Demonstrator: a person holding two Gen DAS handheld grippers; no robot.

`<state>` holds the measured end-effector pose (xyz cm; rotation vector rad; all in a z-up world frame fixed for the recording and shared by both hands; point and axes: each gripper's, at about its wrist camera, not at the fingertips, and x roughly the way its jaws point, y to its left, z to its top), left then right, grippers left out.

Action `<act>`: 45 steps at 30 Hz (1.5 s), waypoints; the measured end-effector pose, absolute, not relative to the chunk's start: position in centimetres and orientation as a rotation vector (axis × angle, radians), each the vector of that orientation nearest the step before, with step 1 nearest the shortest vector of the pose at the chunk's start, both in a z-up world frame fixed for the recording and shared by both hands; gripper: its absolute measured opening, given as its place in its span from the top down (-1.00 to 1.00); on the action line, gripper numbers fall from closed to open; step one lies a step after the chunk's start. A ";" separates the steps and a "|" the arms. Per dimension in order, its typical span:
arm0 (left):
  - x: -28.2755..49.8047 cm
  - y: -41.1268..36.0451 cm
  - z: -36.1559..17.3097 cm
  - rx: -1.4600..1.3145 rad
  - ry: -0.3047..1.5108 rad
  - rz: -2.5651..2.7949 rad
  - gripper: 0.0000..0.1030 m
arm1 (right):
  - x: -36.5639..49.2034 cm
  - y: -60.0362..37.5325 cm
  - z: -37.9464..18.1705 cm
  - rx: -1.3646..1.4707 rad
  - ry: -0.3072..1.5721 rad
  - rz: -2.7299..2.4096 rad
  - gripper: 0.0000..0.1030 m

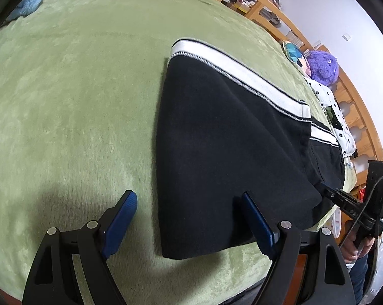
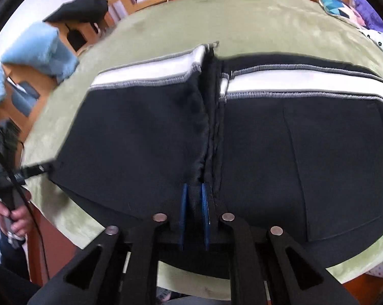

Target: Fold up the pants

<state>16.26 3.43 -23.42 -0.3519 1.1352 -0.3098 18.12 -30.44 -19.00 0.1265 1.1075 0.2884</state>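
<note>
The black pants (image 1: 229, 147) with a white side stripe (image 1: 242, 76) lie folded on a green plush blanket (image 1: 77, 89) that covers the surface beneath them, toward the near edge. In the left wrist view the left claw (image 1: 189, 218) hangs just above the near corner of the pants with its 2 blue-padded fingers (image 1: 122, 216) spread wide apart, 1 over bare blanket and the other over the black cloth, and nothing is between them. In the right wrist view the right claw (image 2: 194, 203) has its 2 blue pads (image 2: 183, 203) drawn close together, pinching a raised ridge of black fabric where 2 layers of the pants (image 2: 140, 132) meet along a seam running away from the camera. The white stripe (image 2: 306, 81) runs across the far side of the garment in that view, broken at the seam. The right claw (image 1: 344, 198) also shows at the right edge of the left view, at the pants' edge, and the left claw's tip (image 2: 39, 169) shows at the left edge of the right view, touching the pants' corner, with a hand (image 2: 16, 221) gripping its handle below. A light blue cloth (image 2: 41, 50) sits at the far left, and a purple plush toy (image 1: 321, 66) and a patterned cushion (image 1: 294, 53) lie beyond the pants near a wooden frame (image 1: 267, 7).
</note>
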 end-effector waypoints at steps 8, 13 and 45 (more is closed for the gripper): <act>17.2 3.1 -24.2 -0.337 1.154 -0.321 -0.61 | 23.5 -32.1 -20.0 0.248 1.068 0.232 -0.03; 16.9 2.9 -24.2 -0.395 1.145 -0.341 -0.60 | 22.9 -30.9 -22.4 0.198 1.064 0.235 0.67; 18.2 -29.7 0.6 -0.009 0.672 -0.745 0.59 | 2.0 -55.3 -14.5 0.415 0.848 -0.369 -0.01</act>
